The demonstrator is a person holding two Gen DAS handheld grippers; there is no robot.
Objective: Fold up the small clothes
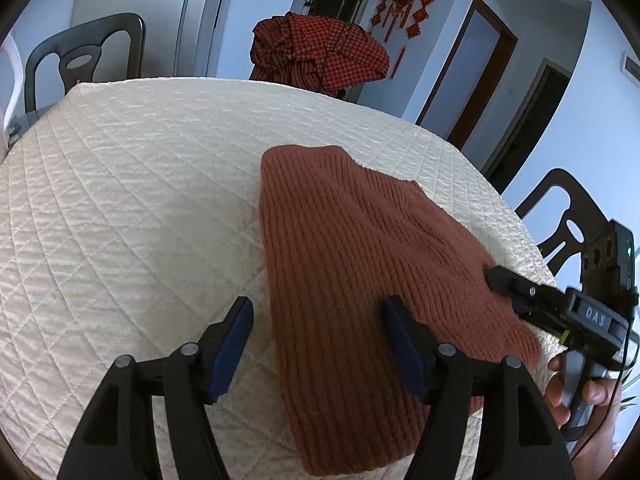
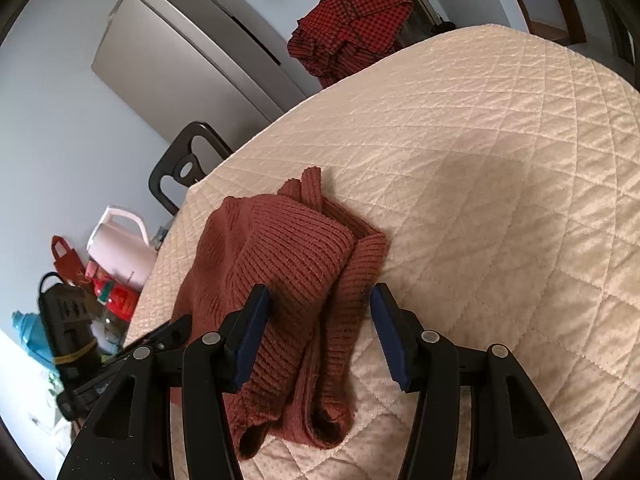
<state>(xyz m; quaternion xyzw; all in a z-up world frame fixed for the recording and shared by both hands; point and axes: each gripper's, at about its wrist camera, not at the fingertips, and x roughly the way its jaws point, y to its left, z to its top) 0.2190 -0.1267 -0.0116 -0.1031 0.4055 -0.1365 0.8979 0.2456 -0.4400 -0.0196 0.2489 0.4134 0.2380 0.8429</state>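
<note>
A rust-red ribbed knit garment [image 1: 360, 272] lies folded on the cream quilted table cover [image 1: 140, 200]. My left gripper [image 1: 316, 324] is open and empty, its jaws straddling the garment's left edge just above it. My right gripper [image 2: 320, 316] is open and empty, its jaws over the folded layers of the garment [image 2: 288, 272]. The right gripper also shows in the left wrist view [image 1: 520, 284] at the garment's right edge. The left gripper's fingers [image 2: 160, 336] show at the lower left of the right wrist view.
A red checked cloth [image 1: 320, 48] hangs over a chair beyond the table's far edge. Dark chairs stand at the left [image 1: 84, 56] and right [image 1: 568, 216]. A fridge [image 2: 192, 52], a pink jug [image 2: 120, 248] and clutter [image 2: 80, 300] lie past the table's edge.
</note>
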